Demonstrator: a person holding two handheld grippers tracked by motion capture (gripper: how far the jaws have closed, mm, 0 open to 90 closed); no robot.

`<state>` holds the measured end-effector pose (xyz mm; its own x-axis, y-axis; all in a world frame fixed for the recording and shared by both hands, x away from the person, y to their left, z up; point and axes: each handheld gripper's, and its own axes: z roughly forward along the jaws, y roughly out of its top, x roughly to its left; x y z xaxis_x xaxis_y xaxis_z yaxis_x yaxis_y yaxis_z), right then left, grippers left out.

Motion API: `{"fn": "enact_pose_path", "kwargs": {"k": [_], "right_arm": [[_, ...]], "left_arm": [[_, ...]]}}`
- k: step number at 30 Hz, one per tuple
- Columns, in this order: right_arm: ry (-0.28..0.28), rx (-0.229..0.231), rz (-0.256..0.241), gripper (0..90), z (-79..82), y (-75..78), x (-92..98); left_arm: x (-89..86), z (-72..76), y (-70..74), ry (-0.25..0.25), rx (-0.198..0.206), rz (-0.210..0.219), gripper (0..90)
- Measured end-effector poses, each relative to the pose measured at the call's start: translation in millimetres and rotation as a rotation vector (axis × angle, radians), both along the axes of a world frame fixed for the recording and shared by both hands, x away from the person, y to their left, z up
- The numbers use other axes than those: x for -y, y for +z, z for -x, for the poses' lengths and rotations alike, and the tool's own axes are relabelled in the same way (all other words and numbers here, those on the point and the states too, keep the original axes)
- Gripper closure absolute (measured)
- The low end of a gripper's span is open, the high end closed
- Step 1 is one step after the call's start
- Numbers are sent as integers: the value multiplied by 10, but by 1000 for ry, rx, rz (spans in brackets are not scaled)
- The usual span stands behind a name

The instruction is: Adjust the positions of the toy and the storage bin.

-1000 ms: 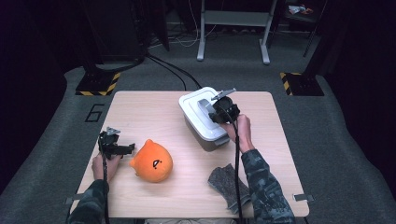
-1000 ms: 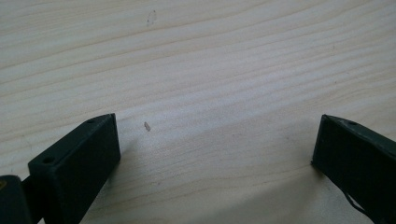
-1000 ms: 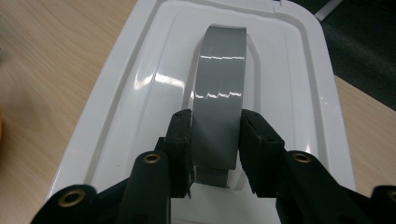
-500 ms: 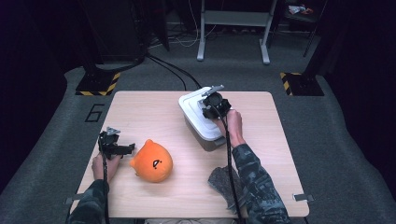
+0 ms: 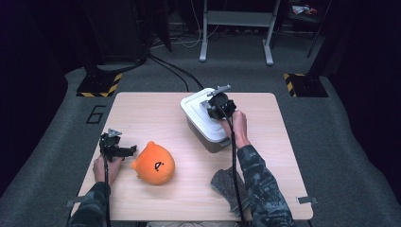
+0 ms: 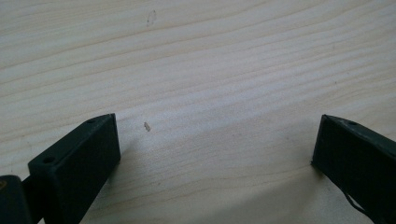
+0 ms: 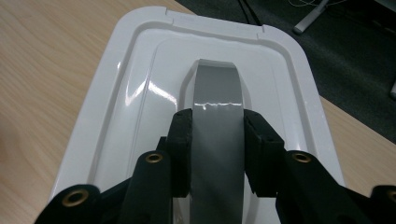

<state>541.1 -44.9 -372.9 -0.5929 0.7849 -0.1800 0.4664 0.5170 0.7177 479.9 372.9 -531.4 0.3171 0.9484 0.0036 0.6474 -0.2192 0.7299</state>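
A white lidded box [image 5: 204, 124] stands on the wooden table [image 5: 156, 116], right of the middle. In the right gripper view its lid [image 7: 135, 93] carries a grey arched handle [image 7: 215, 88]. My right gripper [image 7: 218, 135] is shut on that handle, with a pad against each side. From above, the right gripper [image 5: 216, 105] sits on top of the lid. My left gripper [image 5: 124, 151] is at the table's left, just beside an orange plush toy [image 5: 153, 163]. Its jaws [image 6: 215, 144] stand wide open over bare wood, holding nothing.
A dark grey cloth [image 5: 226, 187] lies near the front edge, under the right forearm. Beyond the table are grey carpet, a black-and-yellow marked base [image 5: 98, 85], cables and a metal stand [image 5: 236, 28].
The right hand has shifted a little to the left along the lid and settled on the handle. The left gripper and the plush toy have stayed put.
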Motion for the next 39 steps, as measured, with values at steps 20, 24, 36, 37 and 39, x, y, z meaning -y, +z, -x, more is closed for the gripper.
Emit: {"fn": "enact_pose_path", "kwargs": {"k": [20,24,36,37,39], "right_arm": [[121,-15,-37,667,68,-5,57],[137,-24,-51,667,102,-6,73],[149,-38,-66,668,209,-6,93],[148,-43,-64,667,224,-5,94],[156,-38,-63,667,235,-5,98]], "left_arm": [[0,0,0,0,0,0,2],[0,0,0,0,0,0,2],[0,1,1,0,1,-2,2],[0,1,1,0,1,-2,2],[0,1,0,1,1,-2,2]]}}
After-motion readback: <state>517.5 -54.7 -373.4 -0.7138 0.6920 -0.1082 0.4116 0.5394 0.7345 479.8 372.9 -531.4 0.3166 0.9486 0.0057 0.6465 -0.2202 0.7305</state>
